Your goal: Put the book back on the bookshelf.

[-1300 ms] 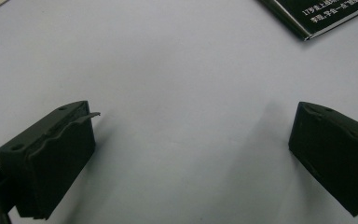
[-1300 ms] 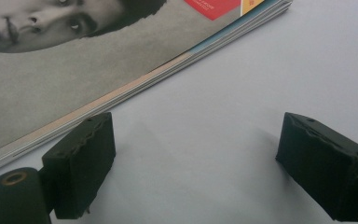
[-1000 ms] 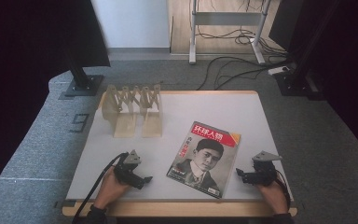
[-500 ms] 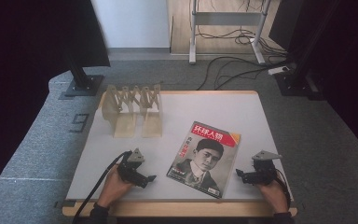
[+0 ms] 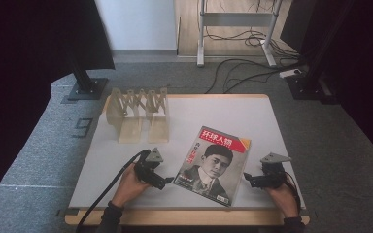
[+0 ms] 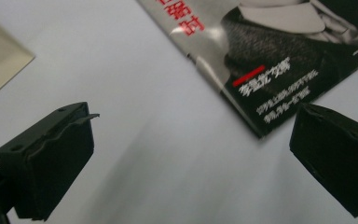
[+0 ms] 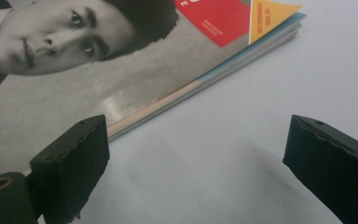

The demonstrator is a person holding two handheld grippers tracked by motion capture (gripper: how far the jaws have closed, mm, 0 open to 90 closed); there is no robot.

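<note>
While the wooden folding rack [image 5: 137, 108] stands at the far left of the white table [image 5: 252, 114], well apart from both tools, nothing lies between either gripper and the magazine [image 5: 213, 164], which rests flat and slightly askew in the near middle of the table. The left gripper [image 5: 161, 183] sits just beside the magazine's near left corner, its jaws spread wide with bare tabletop between them; in the left gripper view the right jaw overlaps that corner, though contact cannot be confirmed and the cover print there is blurred. The right gripper [image 5: 247, 178] lies just off the magazine's right edge, jaws likewise parted and holding nothing, having just opened a little further. The person's forearms are cut off at the bottom of the high view. Against the frame a second earlier, the left gripper has shifted toward the magazine; the right hand and the magazine sit as before.
</note>
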